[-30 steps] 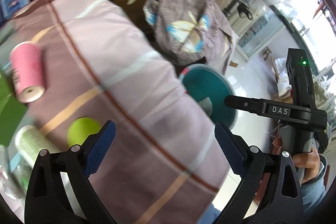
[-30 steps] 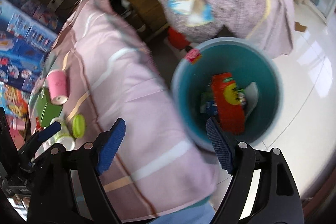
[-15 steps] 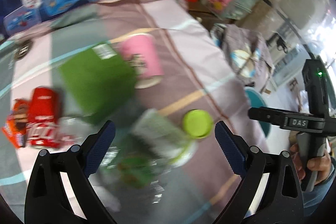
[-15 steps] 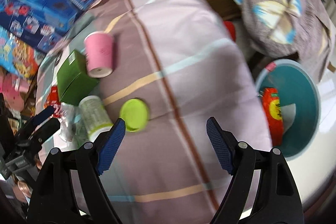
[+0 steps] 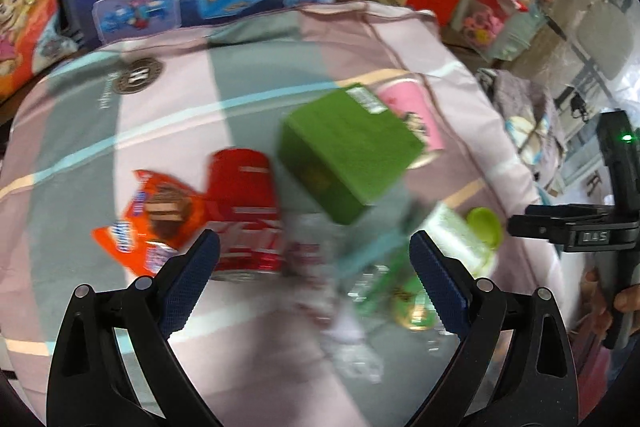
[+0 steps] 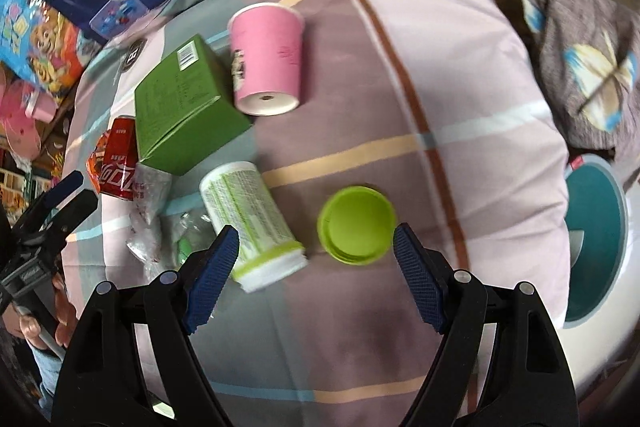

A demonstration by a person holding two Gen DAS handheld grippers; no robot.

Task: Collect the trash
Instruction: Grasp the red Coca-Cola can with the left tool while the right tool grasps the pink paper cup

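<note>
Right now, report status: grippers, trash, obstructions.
Both hand-held grippers, left and right, open and empty. Green lid and wipes canister lie below the right one. Teal bin beside the table. Nothing blocking.

We log trash on checked cloth: pink cup [image 6: 267, 63] on side; green box [image 6: 188, 107] touching it; red can [image 6: 118, 159] lying flat; white-green canister [image 6: 250, 223] on side; lime lid [image 6: 357, 225] inside-up; orange wrapper [image 5: 154, 215]; teal bin [image 6: 592, 243] at right.

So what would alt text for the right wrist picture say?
Open right gripper above a striped cloth strewn with trash: a lime lid, a tipped white canister, a pink cup, a green box and a red can. A teal bin stands at right.
</note>
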